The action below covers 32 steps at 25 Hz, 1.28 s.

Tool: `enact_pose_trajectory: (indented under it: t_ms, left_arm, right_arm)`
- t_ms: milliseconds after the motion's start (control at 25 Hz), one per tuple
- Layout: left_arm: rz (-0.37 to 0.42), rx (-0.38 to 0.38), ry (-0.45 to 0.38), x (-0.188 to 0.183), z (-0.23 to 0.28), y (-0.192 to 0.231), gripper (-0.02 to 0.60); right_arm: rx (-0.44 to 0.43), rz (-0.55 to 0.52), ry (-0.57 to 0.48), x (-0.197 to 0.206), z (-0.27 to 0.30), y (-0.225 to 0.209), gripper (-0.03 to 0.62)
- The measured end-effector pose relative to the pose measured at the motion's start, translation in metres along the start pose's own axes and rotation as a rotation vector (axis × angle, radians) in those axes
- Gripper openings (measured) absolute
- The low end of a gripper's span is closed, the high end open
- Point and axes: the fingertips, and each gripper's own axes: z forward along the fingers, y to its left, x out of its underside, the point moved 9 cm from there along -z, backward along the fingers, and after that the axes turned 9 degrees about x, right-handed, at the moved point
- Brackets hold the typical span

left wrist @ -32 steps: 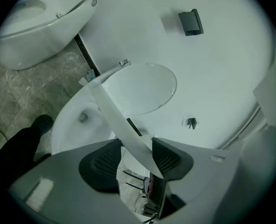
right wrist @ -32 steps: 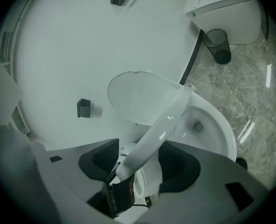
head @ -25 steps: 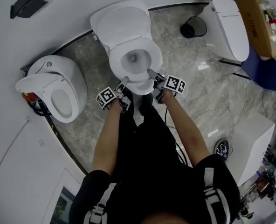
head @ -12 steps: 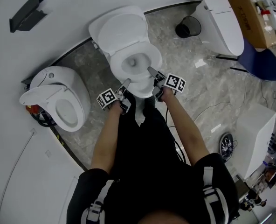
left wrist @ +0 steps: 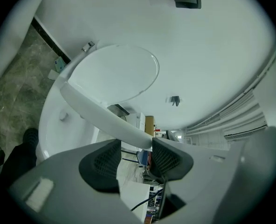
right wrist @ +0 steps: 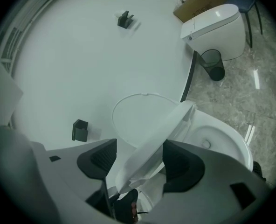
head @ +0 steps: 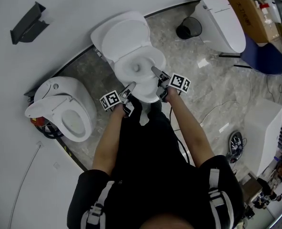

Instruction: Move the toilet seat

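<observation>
A white toilet stands in the middle of the head view with its lid [head: 125, 35] upright against the wall. Its seat [head: 158, 58] is raised off the bowl [head: 136, 69] at the front. My left gripper [head: 130, 88] is at the seat's front left, and in the left gripper view [left wrist: 134, 146] the seat's rim [left wrist: 96, 108] lies between its pads, which are shut on it. My right gripper [head: 155, 72] is at the front right. Its jaws [right wrist: 139, 161] have just been opening, with the broad seat [right wrist: 161, 129] slanting between the pads and touching both.
A second toilet [head: 60, 104] with its seat up stands to the left, and a third [head: 224, 20] at the upper right beside a black bin [head: 187, 28] and a cardboard box [head: 248, 11]. A white cabinet [head: 269, 128] and floor cables lie to the right.
Both grippers stay on the seat's front edge and have come up a little with it. The head view has drifted, so the left toilet shows lower in the picture.
</observation>
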Motion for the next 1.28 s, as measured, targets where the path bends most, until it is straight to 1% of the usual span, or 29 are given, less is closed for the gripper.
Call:
enact_pose_trajectory:
  t_ms: [160, 400, 520, 720, 800, 1000, 1280]
  left_arm:
    - [0.008, 0.015, 0.020, -0.011, 0.001, -0.003, 0.198]
    - [0.002, 0.038, 0.023, -0.023, 0.002, -0.009, 0.199]
    - [0.010, 0.049, 0.016, -0.031, 0.004, -0.012, 0.202]
    - [0.033, 0.049, 0.000, -0.039, 0.008, -0.018, 0.206]
    - [0.034, 0.054, -0.023, -0.044, 0.009, -0.022, 0.209]
    - [0.018, 0.066, -0.121, -0.055, 0.012, -0.026, 0.202]
    - [0.019, 0.068, -0.219, -0.064, 0.016, -0.032, 0.211]
  right_arm:
    - [0.000, 0.004, -0.022, -0.004, 0.005, 0.009, 0.295]
    - [-0.007, -0.002, -0.037, -0.009, 0.009, 0.021, 0.293]
    - [-0.029, -0.037, -0.025, -0.013, 0.010, 0.030, 0.293]
    - [-0.069, -0.082, 0.020, -0.021, 0.010, 0.040, 0.274]
    - [-0.075, -0.094, 0.031, -0.025, 0.014, 0.044, 0.268]
    - [-0.097, -0.130, 0.072, -0.038, 0.026, 0.055, 0.265]
    - [-0.112, -0.188, 0.140, -0.050, 0.038, 0.066, 0.266]
